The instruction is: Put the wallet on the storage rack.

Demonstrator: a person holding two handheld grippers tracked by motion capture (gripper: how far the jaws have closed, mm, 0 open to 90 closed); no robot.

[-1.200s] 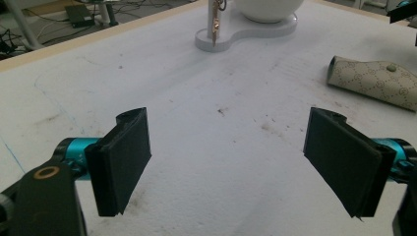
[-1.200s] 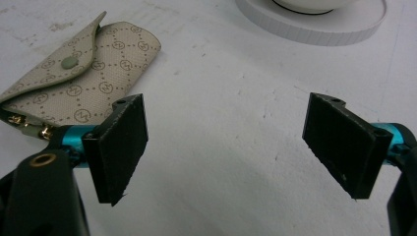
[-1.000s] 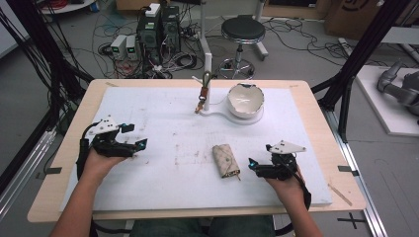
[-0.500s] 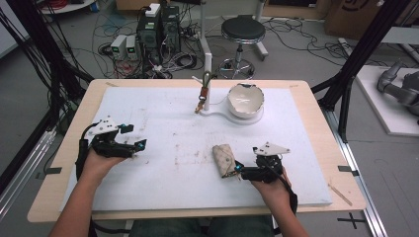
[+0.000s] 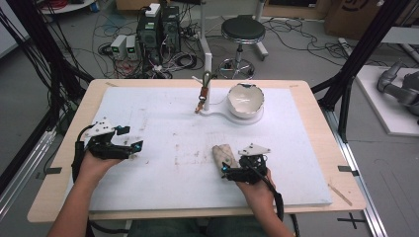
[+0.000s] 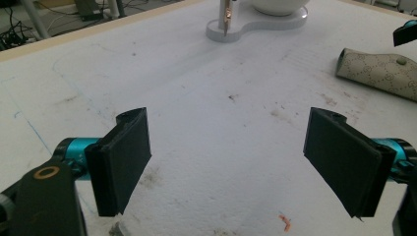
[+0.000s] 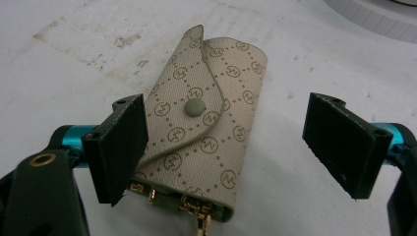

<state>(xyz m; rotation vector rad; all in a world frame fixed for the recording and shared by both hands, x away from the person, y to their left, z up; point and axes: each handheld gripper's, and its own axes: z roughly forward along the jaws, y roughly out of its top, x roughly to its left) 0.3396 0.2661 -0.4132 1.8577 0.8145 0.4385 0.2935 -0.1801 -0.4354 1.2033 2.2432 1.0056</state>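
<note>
Table (image 5: pixel 306 123): white foam-covered board on a wooden top; it bears every item listed below.
Bowl stand (image 5: pixel 232 114): flat white base at the far centre, carrying a white bowl (image 5: pixel 244 98) and a post from which a small brown piece hangs (image 5: pixel 201 103); well apart from the work in hand.
Key pouch (image 7: pixel 206 128): beige patterned fabric case lying flat, near the table's front edge, right of centre; flap shut by 1 green snap (image 7: pixel 193 107); brass hardware shows at its near end (image 7: pixel 196 209).
Right gripper (image 7: pixel 241 147): wide open, holding nothing; its 2 jaws straddle the pouch, the left jaw at the pouch's left edge (contact cannot be told), the right jaw apart from it.
Left gripper (image 6: pixel 236 162): wide open, empty, jaws over bare foam at the table's left, well apart from the pouch.
Step in hand (judgement): closing the right gripper on the pouch for a pick-up.
Advice (judgement): shift the gripper slightly toward the right jaw's side so the pouch sits midway, lower the pads to the foam, close across the pouch's width below the snap, clear of the loose hardware.
Risk (judgement): an off-centre closure may push the soft case sideways or pinch 1 edge alone.
</note>
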